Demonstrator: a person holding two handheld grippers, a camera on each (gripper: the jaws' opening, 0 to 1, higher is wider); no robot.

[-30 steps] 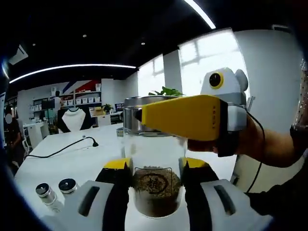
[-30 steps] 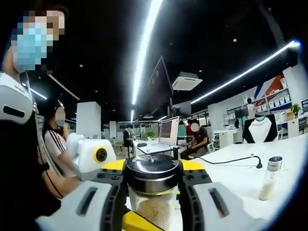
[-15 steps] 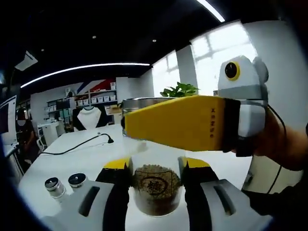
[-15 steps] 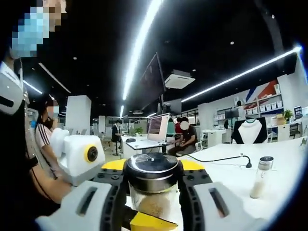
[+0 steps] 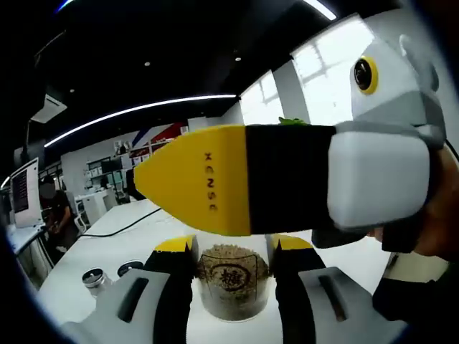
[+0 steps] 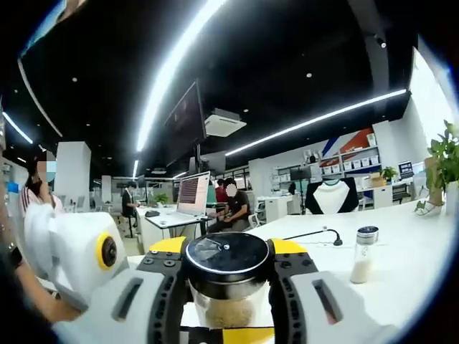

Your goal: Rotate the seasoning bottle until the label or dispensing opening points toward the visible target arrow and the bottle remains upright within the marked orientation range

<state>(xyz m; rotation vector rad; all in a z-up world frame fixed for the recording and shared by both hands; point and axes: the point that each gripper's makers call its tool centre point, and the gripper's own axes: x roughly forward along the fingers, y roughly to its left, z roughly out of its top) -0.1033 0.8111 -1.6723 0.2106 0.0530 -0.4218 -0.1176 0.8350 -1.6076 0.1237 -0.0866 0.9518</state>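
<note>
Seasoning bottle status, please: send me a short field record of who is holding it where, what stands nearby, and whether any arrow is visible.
bottle: clear glass seasoning bottle with brown granules, round printed label facing the left gripper view
lid: black and steel cap
left hand-held gripper: shut on the bottle's lower body
right hand-held gripper: shut on the cap
posture: looks upright
nearby: small white-filled shaker standing on white table; two small steel-capped jars
target arrow: none visible

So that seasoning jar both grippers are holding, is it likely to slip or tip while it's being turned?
The seasoning jar looks like smooth clear glass, so it may slip between the left gripper jaws. Its metal lid, clamped by the right gripper, probably makes it a bit top-heavy. The brown seasoning fills only the lower part, so it should feel fairly light, though the contents could shift.
</note>
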